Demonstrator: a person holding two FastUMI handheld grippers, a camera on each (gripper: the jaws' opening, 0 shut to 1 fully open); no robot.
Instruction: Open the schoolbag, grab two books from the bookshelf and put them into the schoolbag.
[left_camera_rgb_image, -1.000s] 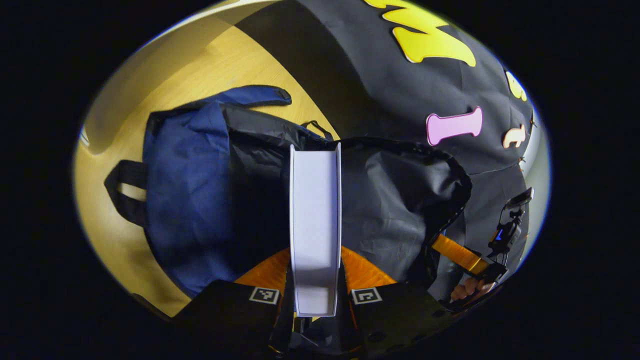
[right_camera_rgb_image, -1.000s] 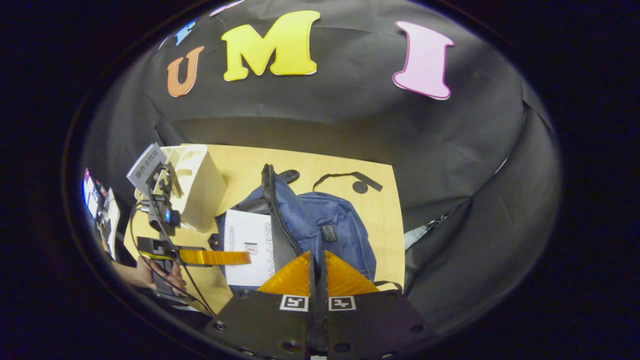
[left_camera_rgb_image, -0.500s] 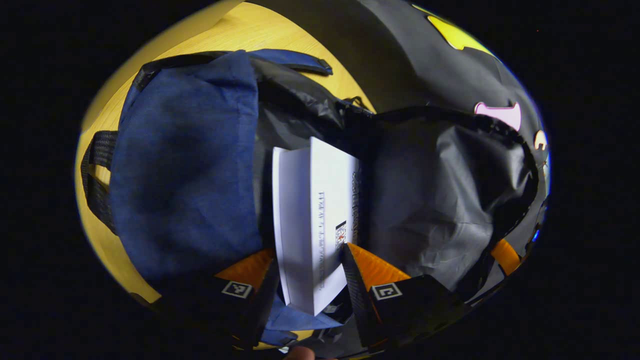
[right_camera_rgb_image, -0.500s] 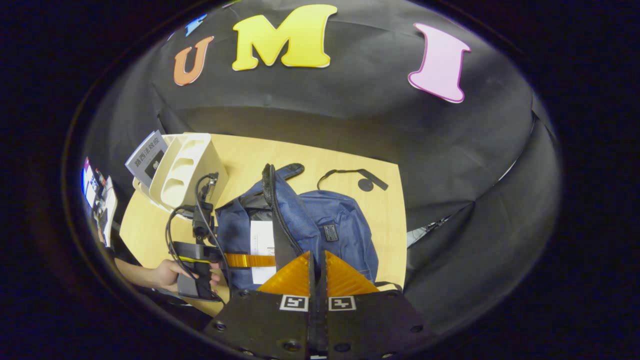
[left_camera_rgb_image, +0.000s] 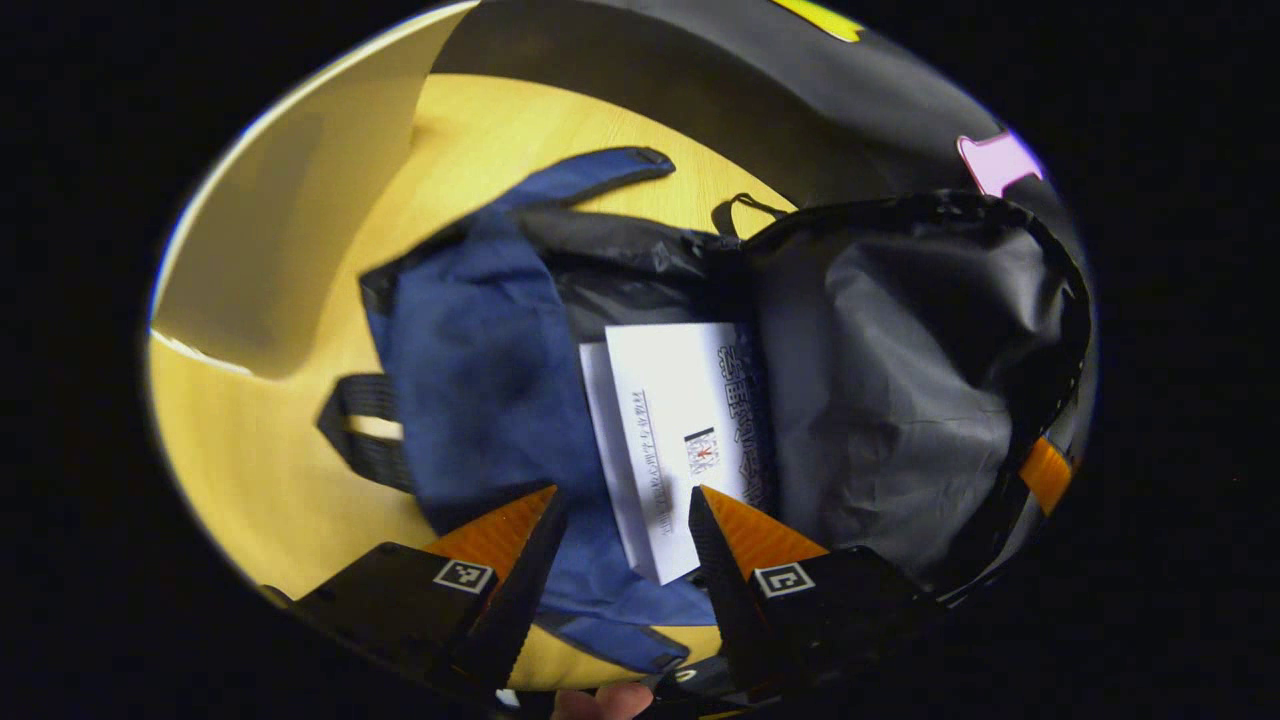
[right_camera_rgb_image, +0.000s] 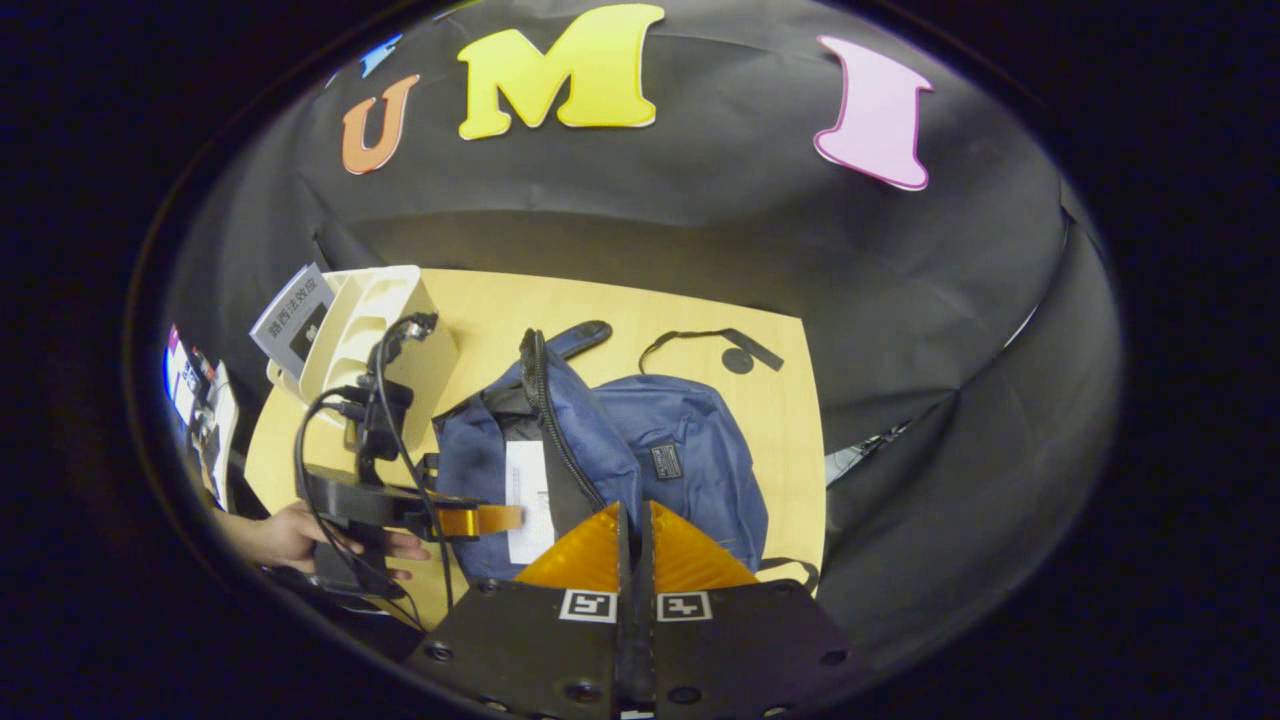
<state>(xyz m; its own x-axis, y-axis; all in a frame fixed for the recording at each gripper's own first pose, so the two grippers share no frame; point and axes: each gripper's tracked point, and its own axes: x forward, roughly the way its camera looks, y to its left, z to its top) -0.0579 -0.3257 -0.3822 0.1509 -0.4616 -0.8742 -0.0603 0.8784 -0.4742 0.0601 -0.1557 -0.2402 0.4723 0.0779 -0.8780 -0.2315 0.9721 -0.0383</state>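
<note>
The blue schoolbag (left_camera_rgb_image: 470, 360) lies open on the wooden table, its black-lined flap (left_camera_rgb_image: 900, 380) lifted on the right. A white book (left_camera_rgb_image: 680, 430) rests flat inside the bag. My left gripper (left_camera_rgb_image: 625, 497) hovers open just above the book's near end and touches nothing. In the right gripper view, my right gripper (right_camera_rgb_image: 633, 540) is shut on the zipper edge of the schoolbag flap (right_camera_rgb_image: 555, 420) and holds it up. There the white book (right_camera_rgb_image: 525, 490) shows inside the bag (right_camera_rgb_image: 690, 470), with the left gripper (right_camera_rgb_image: 480, 520) beside it.
A cream bookshelf (right_camera_rgb_image: 385, 335) stands at the table's back left with a grey book (right_camera_rgb_image: 293, 318) leaning in it. A hand (right_camera_rgb_image: 285, 535) holds the left gripper. A black strap (right_camera_rgb_image: 710, 345) lies on the table (right_camera_rgb_image: 790, 440) behind the bag.
My left gripper lowered the white book into the bag, opened and drew back; the book went from upright between the fingers to lying flat inside. The right gripper kept its hold.
</note>
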